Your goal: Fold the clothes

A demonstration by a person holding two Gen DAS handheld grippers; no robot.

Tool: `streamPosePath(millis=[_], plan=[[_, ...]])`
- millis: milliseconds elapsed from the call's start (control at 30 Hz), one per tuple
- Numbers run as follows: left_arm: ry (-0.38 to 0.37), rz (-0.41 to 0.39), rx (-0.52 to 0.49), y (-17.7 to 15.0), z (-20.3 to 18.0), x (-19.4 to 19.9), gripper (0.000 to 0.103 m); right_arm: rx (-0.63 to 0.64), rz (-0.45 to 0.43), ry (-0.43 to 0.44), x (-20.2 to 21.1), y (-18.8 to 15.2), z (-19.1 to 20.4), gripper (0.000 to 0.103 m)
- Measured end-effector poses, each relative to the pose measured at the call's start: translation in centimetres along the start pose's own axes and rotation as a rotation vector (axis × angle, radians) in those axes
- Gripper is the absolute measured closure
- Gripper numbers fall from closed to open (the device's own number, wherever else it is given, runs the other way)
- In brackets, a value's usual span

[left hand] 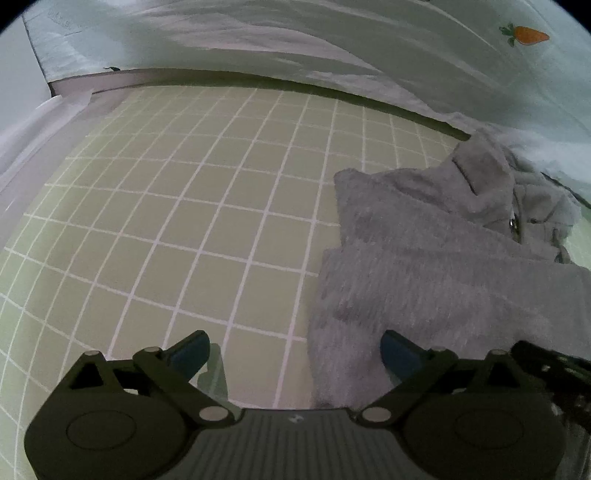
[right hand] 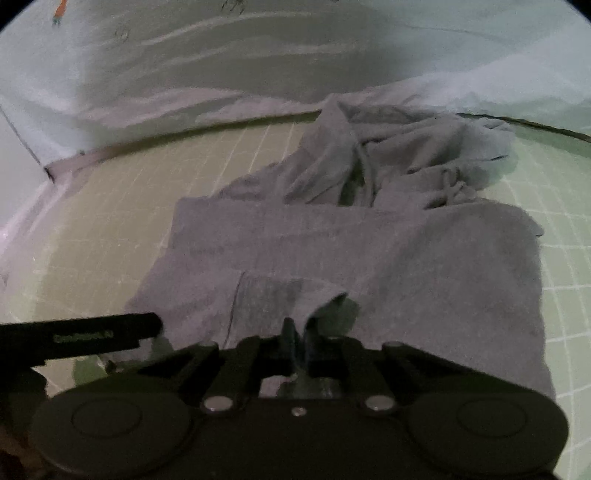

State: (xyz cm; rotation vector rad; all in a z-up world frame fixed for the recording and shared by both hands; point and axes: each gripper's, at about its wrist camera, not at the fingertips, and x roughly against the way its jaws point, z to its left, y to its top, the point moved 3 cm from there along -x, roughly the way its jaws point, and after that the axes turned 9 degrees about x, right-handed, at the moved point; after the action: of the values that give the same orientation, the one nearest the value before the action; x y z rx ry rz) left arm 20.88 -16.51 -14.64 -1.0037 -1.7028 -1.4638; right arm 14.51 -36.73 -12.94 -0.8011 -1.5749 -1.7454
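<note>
Grey garment (right hand: pixel 332 236) on gridded mat (left hand: pixel 184 221), mid-fold.
Right gripper (right hand: pixel 297 341) pinches the hem at 6 o'clock; left gripper (left hand: pixel 295 354) gapes empty. Best lift evenly, keeping the edge taut.

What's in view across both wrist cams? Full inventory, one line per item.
grey garment: 1, grey fleece-like cloth, partly folded on the mat, bunched at its far end; seems to have a zipper.
grid mat: 1, pale green with white grid lines, under the garment.
printed sheet: 1, pale mint-white and wrinkled, beyond the mat's far edge.
carrot print: 1 clearly seen, orange with green top, on the sheet at upper right of the left view.
left gripper: 1, black with blue fingertips, open, over the garment's near left edge.
right gripper: 1, black, shut on a near edge of the garment.
</note>
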Motion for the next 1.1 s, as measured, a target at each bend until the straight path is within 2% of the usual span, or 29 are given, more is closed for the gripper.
streamPosePath(millis=[100, 233, 400, 600, 800, 1000, 1100], plan=[[-0.011, -0.021, 0.0, 0.5, -0.8, 0.7, 0.004, 0.0, -0.042, 0.015, 2.0, 0.9, -0.8, 0.098], [-0.037, -0.052, -0.008, 0.8, -2.5, 1.2, 0.005, -0.028, -0.074, -0.016, 4.4, 2.0, -3.3, 0.098], [-0.057, -0.042, -0.053, 0.8, -4.8, 0.1, 0.005, -0.092, -0.082, -0.129, 5.4, 2.1, -8.6, 0.098], [-0.042, -0.007, -0.134, 0.2, -5.9, -1.7, 0.005, -0.176, -0.027, -0.222, 4.1, 0.4, -13.3, 0.098], [-0.057, 0.019, -0.105, -0.1, -4.7, -2.8, 0.0, -0.203, 0.046, -0.238, 0.7, -1.1, -13.4, 0.097], [-0.051, 0.001, -0.123, -0.2, -5.2, -2.7, 0.0, -0.155, 0.049, -0.248, 0.4, -1.3, -12.9, 0.096], [-0.037, 0.01, -0.121, 0.0, -5.4, -2.6, 0.0, -0.121, 0.069, -0.267, 0.4, -1.0, -12.7, 0.087]])
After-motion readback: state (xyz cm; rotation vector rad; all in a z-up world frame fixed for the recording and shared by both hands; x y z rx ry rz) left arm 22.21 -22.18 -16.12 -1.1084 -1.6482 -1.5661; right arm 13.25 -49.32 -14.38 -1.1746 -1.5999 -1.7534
